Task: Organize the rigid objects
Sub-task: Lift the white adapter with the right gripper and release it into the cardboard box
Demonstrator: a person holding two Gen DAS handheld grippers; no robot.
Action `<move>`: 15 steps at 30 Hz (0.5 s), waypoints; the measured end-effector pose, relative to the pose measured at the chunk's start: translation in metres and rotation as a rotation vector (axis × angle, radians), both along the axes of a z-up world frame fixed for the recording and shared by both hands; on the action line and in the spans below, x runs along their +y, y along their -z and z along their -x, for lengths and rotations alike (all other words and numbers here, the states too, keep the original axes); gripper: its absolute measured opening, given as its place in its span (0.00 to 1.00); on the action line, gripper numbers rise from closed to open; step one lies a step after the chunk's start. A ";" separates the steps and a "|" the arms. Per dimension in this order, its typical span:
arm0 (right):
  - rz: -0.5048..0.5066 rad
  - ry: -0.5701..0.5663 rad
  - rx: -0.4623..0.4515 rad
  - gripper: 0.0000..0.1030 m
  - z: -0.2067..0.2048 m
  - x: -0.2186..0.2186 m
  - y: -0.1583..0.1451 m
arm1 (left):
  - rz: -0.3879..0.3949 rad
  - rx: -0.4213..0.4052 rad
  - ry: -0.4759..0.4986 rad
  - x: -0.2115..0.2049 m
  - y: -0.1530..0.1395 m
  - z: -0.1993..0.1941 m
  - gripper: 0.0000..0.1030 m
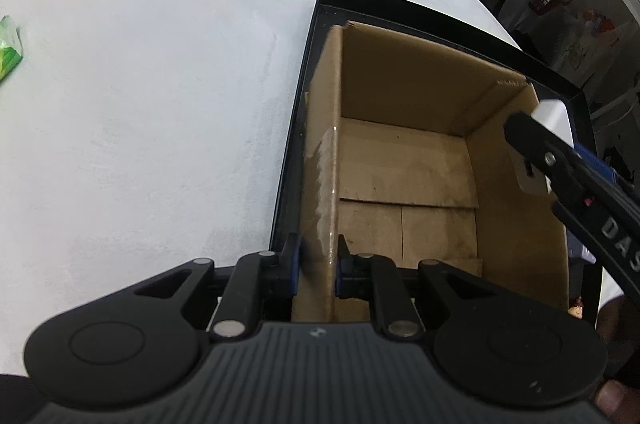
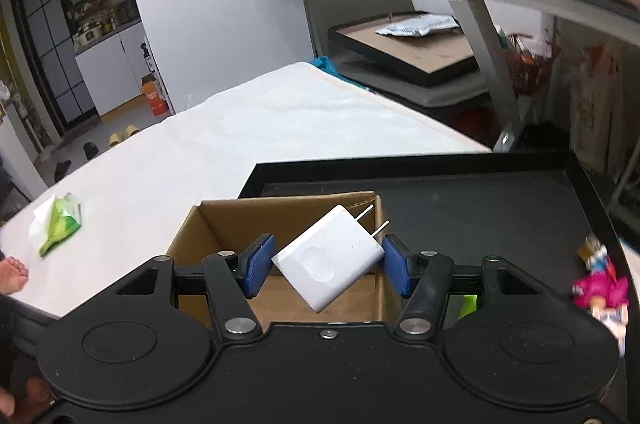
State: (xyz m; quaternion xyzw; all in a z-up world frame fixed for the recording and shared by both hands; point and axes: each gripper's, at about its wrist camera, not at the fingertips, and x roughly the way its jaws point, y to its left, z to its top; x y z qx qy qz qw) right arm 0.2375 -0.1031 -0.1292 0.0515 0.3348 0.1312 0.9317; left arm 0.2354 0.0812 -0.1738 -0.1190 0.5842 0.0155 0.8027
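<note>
Plastic and stiff, the white square wall charger with two metal prongs (image 2: 330,258) should be light and hard-shelled, so I judge it will neither crush nor flex, though its smooth faces look slippery. It sits skewed between the blue pads of my right gripper (image 2: 328,266): the right pad touches one corner, while the left pad stands apart from it, so I cannot tell whether it is truly pinched. I'd rather hold it across two flat opposite faces, clear of the prongs, which could bend.

It hangs over the open brown cardboard box (image 1: 404,159), whose floor is bare. That box stands in the shallow black tray (image 2: 460,191) at the near right corner of the white-covered table (image 1: 160,83).

My left gripper (image 1: 318,266) is clamped on the box's left wall, steadying it. A small pink figurine (image 2: 600,288) lies by the tray's right edge.
</note>
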 end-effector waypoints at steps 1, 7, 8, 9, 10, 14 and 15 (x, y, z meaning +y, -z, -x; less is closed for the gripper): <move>0.000 0.005 -0.002 0.56 -0.002 0.002 0.000 | 0.000 0.001 -0.004 0.002 0.000 0.000 0.14; 0.005 -0.024 -0.050 0.56 -0.002 0.013 -0.006 | 0.001 0.003 -0.003 0.000 0.000 -0.002 0.14; 0.004 -0.034 -0.043 0.56 -0.003 0.016 -0.006 | 0.006 0.003 -0.006 0.001 0.000 -0.002 0.14; 0.000 -0.039 -0.030 0.56 -0.007 0.018 -0.004 | 0.012 0.003 -0.009 0.002 0.000 -0.002 0.14; -0.008 -0.040 -0.010 0.56 -0.010 0.019 -0.002 | 0.018 0.003 -0.011 0.004 -0.001 -0.002 0.14; -0.039 -0.043 0.028 0.56 -0.014 0.021 0.000 | 0.031 0.004 -0.015 0.009 -0.001 0.000 0.14; -0.051 -0.052 0.035 0.56 -0.014 0.022 0.000 | 0.031 0.003 -0.016 0.010 -0.001 0.000 0.14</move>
